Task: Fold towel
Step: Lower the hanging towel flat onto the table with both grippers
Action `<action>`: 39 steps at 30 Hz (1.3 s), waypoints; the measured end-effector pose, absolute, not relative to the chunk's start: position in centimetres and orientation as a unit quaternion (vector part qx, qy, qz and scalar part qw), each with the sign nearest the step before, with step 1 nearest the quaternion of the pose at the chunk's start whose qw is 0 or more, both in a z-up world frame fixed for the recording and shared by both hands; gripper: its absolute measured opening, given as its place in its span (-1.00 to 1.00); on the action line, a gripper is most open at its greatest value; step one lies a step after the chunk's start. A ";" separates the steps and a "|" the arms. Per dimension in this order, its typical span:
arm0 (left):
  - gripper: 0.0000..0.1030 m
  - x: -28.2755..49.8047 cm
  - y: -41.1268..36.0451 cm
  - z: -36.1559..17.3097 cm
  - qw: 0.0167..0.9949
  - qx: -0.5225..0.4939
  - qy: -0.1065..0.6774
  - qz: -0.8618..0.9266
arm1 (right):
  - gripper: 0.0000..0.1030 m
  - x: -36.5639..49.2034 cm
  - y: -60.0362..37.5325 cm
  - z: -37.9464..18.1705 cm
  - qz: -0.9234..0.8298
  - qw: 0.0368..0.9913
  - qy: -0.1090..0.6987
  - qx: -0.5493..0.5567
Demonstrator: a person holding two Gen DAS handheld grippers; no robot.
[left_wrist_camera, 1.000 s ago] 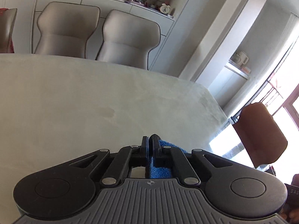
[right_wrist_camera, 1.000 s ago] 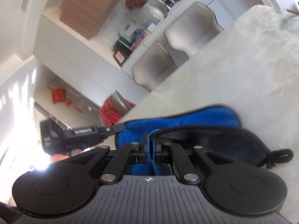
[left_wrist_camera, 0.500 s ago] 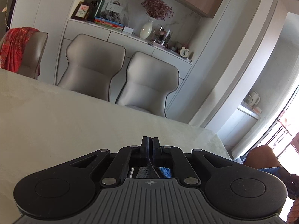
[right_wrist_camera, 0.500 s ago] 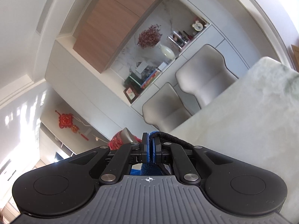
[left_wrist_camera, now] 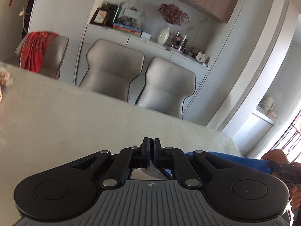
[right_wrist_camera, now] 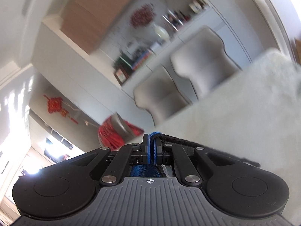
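Observation:
A blue towel (left_wrist_camera: 244,159) with a black stitched edge hangs stretched between my two grippers above the pale table (left_wrist_camera: 65,122). My left gripper (left_wrist_camera: 151,143) is shut on one corner; the cloth shows under its jaws and runs off to the right. There the right gripper (left_wrist_camera: 287,169) and a person's hand (left_wrist_camera: 296,195) show at the frame edge. In the right wrist view my right gripper (right_wrist_camera: 152,141) is shut on the towel (right_wrist_camera: 151,146), whose black edge (right_wrist_camera: 188,143) trails right. Most of the towel is hidden below both grippers.
Two beige chairs (left_wrist_camera: 112,69) stand at the table's far side, and a third chair (left_wrist_camera: 43,54) carries a red cloth. Behind them a white sideboard (left_wrist_camera: 150,45) holds books, a vase and a clock. A small object (left_wrist_camera: 4,77) sits at the table's left edge.
Both grippers have risen and tipped up with the towel, so the chairs and sideboard fill more of each view. The towel's spread that showed in the right wrist view has dropped out of sight.

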State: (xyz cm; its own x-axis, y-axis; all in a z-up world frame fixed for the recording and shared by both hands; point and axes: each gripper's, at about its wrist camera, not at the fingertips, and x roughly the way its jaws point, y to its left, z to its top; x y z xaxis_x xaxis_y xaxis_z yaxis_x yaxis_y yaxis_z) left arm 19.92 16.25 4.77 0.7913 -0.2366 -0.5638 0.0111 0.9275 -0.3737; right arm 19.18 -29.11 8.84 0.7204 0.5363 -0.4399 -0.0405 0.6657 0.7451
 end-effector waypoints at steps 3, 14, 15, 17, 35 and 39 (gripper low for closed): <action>-0.95 16.6 16.6 0.6 0.907 -0.200 0.368 -0.053 | -0.91 17.6 -28.8 5.2 0.150 0.824 0.406 0.365; -0.95 11.1 17.9 -5.6 0.862 -0.220 0.455 -0.035 | -0.91 11.5 -28.7 -2.3 0.104 0.757 0.556 0.329; -0.95 11.1 17.9 -5.8 0.862 -0.217 0.457 -0.035 | -0.91 11.0 -28.8 -2.9 0.098 0.753 0.562 0.327; -0.95 11.1 17.9 -6.3 0.862 -0.207 0.461 -0.033 | -0.88 10.2 -28.9 -3.9 0.090 0.750 0.569 0.325; -0.93 11.9 19.4 -9.0 0.843 -0.187 0.503 -0.049 | -0.31 4.2 -26.8 -4.9 0.072 0.775 0.551 0.303; -0.93 12.2 19.8 -9.2 0.837 -0.185 0.512 -0.055 | -0.30 2.2 -27.0 -5.2 0.051 0.766 0.545 0.337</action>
